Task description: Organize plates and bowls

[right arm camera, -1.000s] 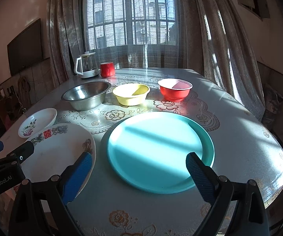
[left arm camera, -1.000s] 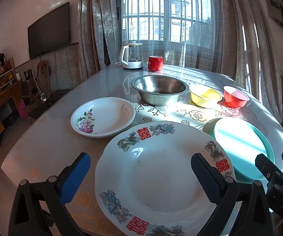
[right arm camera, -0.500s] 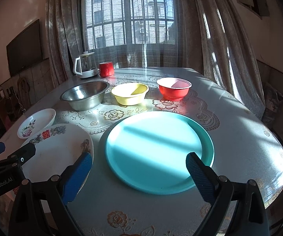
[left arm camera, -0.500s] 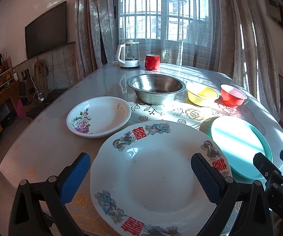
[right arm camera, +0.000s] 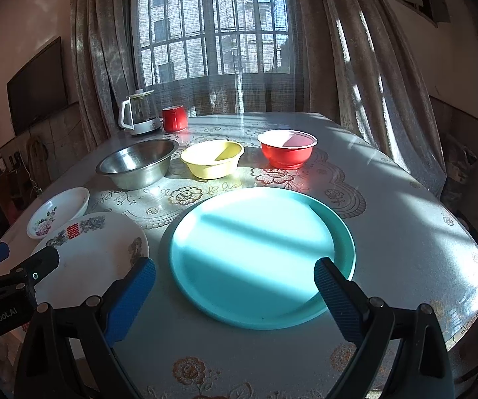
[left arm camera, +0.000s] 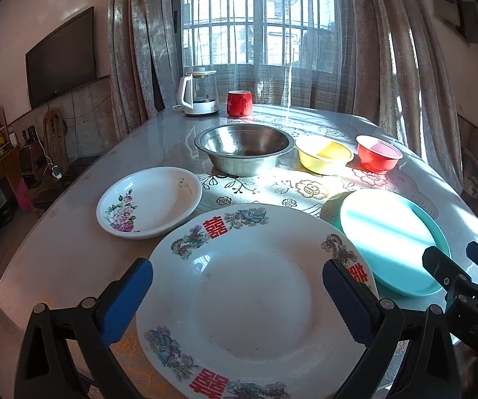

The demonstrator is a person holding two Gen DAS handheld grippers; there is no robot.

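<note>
A large white plate with red characters (left arm camera: pixel 255 292) lies at the table's near edge, under my open, empty left gripper (left arm camera: pixel 237 291). It also shows in the right wrist view (right arm camera: pixel 99 252). A teal plate (right arm camera: pixel 258 252) lies in front of my open, empty right gripper (right arm camera: pixel 235 286), and shows in the left wrist view (left arm camera: pixel 388 236). A small floral plate (left arm camera: pixel 149 202) lies to the left. Behind stand a steel bowl (left arm camera: pixel 243 148), a yellow bowl (left arm camera: pixel 323 158) and a red bowl (left arm camera: pixel 377 156) in a row.
A white kettle (left arm camera: pixel 199 93) and a red mug (left arm camera: pixel 239 103) stand at the table's far side by the curtained window. The table edge (left arm camera: pixel 56 256) curves close on the left. A TV (left arm camera: pixel 61 60) hangs on the left wall.
Both grippers have risen and drawn back slightly, so the plates sit a little lower and further in view. No object has moved. Both stay open.
</note>
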